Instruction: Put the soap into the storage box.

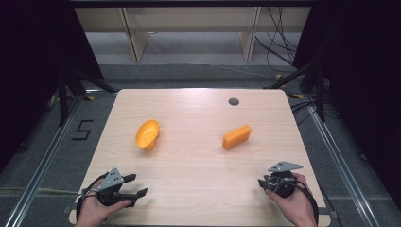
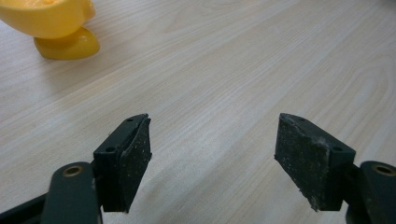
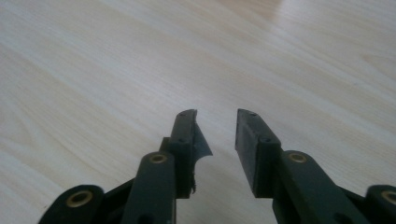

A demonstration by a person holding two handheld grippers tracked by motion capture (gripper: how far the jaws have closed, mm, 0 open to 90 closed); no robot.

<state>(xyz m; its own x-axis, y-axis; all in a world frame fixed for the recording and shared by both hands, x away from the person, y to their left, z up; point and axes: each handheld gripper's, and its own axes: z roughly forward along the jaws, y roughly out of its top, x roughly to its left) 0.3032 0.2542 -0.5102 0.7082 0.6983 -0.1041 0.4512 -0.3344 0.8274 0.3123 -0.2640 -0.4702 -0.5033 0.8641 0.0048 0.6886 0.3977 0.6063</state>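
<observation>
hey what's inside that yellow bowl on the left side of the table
The yellow bowl lies tipped on the table, its opening facing up and left. The visible inside looks empty in the high view. The lower inner wall is hidden by its rim, so something small there cannot be ruled out.

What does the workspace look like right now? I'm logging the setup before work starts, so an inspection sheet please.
Surface: light wooden table, round grommet hole near the far edge.
Job's things: yellow bowl tipped on its side at left; orange block lying at right, apart from it.
Clutter: nothing seen.
Grippers: left gripper open wide and holding nothing; right gripper with a narrow gap between its jaws, holding nothing.
Cables: black cables on the floor beyond the table.
Surroundings: dark curtains at both sides, pale shelving behind.
</observation>
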